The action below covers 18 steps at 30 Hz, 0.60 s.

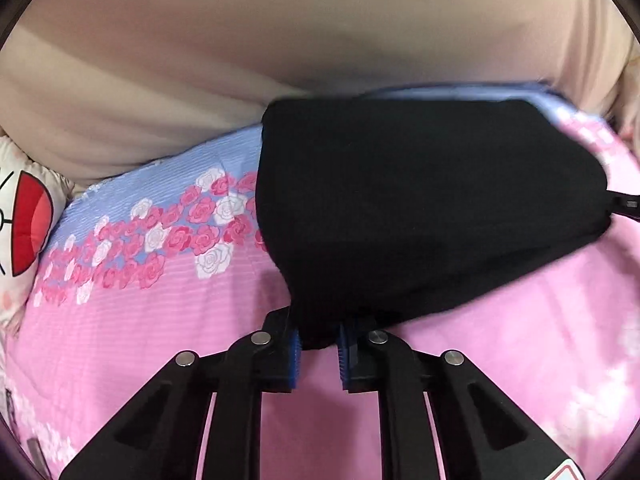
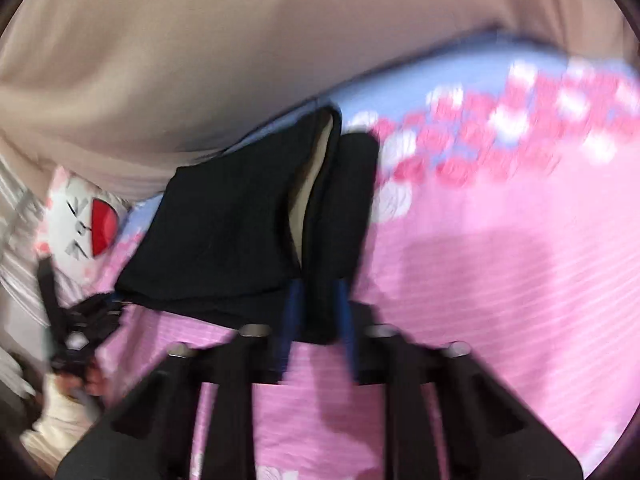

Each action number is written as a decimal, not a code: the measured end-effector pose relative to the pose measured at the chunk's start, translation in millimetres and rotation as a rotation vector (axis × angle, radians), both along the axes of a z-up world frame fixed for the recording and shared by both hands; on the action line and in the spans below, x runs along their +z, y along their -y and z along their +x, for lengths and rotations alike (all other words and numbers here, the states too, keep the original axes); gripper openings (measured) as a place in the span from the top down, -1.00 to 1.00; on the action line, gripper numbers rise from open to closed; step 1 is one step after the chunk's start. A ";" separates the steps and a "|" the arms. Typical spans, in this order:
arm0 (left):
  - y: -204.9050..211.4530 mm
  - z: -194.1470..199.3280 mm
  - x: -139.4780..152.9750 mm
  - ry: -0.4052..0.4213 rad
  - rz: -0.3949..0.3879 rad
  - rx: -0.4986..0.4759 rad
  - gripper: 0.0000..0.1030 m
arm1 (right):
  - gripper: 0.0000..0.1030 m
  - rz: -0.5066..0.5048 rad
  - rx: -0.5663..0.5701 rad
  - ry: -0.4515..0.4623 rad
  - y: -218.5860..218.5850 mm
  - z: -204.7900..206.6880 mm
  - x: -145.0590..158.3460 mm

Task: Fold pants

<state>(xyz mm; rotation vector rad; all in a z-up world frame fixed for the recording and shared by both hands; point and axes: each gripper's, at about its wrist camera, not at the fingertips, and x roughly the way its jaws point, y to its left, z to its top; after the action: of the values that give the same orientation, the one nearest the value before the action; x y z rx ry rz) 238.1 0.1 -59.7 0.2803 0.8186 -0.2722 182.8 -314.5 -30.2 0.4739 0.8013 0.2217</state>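
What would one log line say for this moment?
task: fold pants | left gripper: shut on pants | right gripper: shut on pants | surface: bedsheet

- I count one pair of black pants (image 1: 420,208).
- Two grippers: left gripper (image 1: 318,354), right gripper (image 2: 316,336).
- One floral bedsheet (image 1: 160,320).
- One cartoon pillow (image 1: 24,232), I think; it's half cropped.

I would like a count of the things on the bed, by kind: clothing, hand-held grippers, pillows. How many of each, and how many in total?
Clothing: 1, the black pants.
Hand-held grippers: 2, the left hand-held gripper and the right hand-held gripper, each shut on the pants.
Pillows: 1, the white cartoon pillow at the edge of the floral bedsheet.
Total: 4.
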 end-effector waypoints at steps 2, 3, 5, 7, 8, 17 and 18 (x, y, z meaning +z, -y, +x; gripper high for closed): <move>-9.0 -6.5 -3.2 -0.059 -0.035 0.002 0.76 | 1.00 -0.064 -0.057 0.002 11.5 -6.7 -0.4; -10.8 -4.3 -13.7 -0.090 -0.020 0.019 0.73 | 1.00 -0.121 -0.093 -0.045 19.1 -6.1 -10.7; -10.2 -13.7 -18.1 -0.049 0.019 0.033 0.67 | 1.00 -0.043 -0.112 -0.063 28.0 -15.0 -14.7; -12.3 -27.9 -6.1 -0.032 -0.004 0.035 0.65 | 0.98 -0.078 -0.080 0.009 13.4 -27.7 7.9; -15.6 -36.3 3.0 -0.014 -0.023 0.036 0.65 | 0.97 -0.091 -0.060 0.038 4.8 -33.4 17.3; 46.3 3.9 53.8 0.083 -0.115 0.014 0.27 | 0.99 -0.256 0.145 0.156 -107.8 26.6 58.6; 54.9 22.1 39.9 0.051 -0.075 0.039 0.26 | 0.99 -0.307 0.121 0.116 -108.5 45.0 42.8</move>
<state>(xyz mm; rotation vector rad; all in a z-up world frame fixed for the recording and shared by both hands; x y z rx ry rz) 260.1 -54.8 -19.8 0.1996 0.7609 -0.2580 227.9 -206.0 12.6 0.1220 0.7351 0.2312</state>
